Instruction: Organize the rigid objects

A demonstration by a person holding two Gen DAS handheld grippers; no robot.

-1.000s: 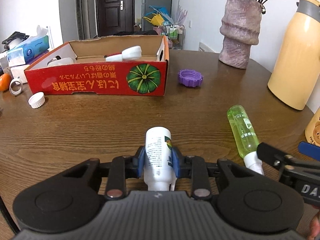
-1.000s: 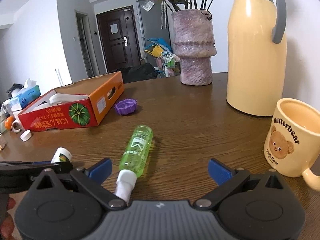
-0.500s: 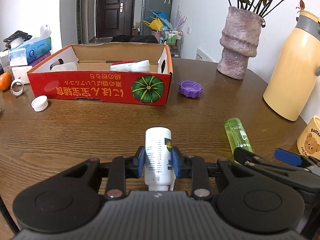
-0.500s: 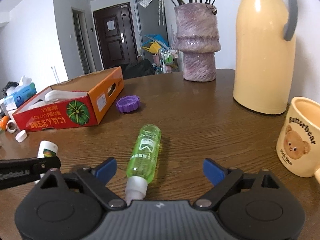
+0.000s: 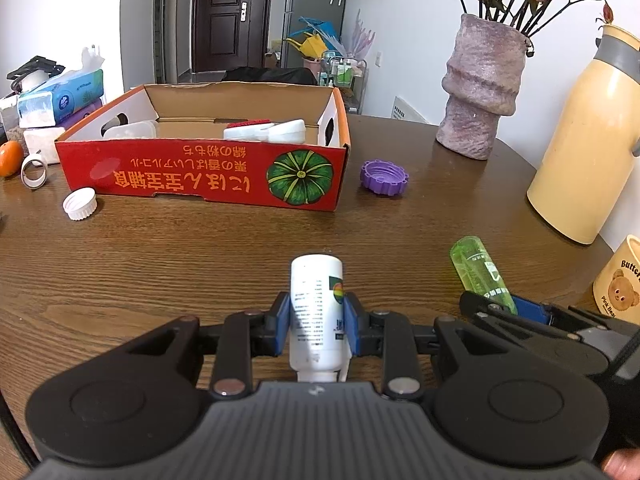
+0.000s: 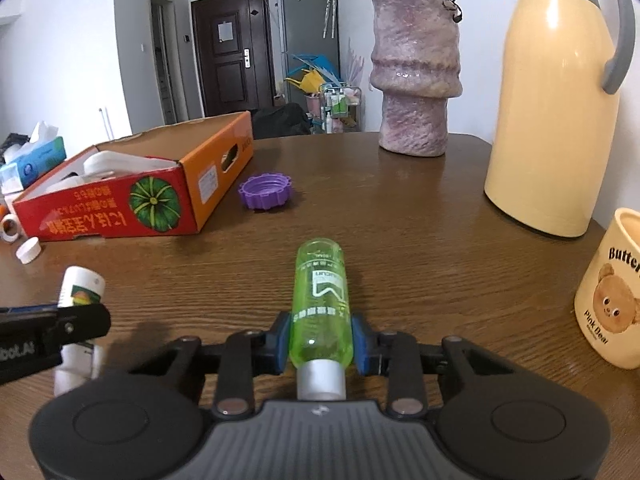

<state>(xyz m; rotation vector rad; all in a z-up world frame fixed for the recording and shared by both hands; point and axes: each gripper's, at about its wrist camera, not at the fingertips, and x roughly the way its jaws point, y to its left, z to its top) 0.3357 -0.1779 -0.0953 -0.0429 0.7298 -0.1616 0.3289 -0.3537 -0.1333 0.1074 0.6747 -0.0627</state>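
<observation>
Over wood table (image 5: 160,248), left claw (image 5: 316,322) clamps white bottle (image 5: 316,308), right claw (image 6: 322,338) clamps green bottle (image 6: 320,296).

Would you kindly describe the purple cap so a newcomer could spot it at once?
Find the red cardboard box with the green pumpkin picture on the wooden table. Beside its pumpkin end, toward the mauve vase, lies the purple cap. It is ridged and open side up, unlike the smaller white cap at the box's other end.

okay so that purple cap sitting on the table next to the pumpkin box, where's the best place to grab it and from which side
Take the purple cap across its ribbed outer wall, coming down from above. It lies flat and low with its open side up, so a side approach would leave little to pinch; the ridges should give the pads some bite. The red box stands close on its left, so approach from the right.
</observation>
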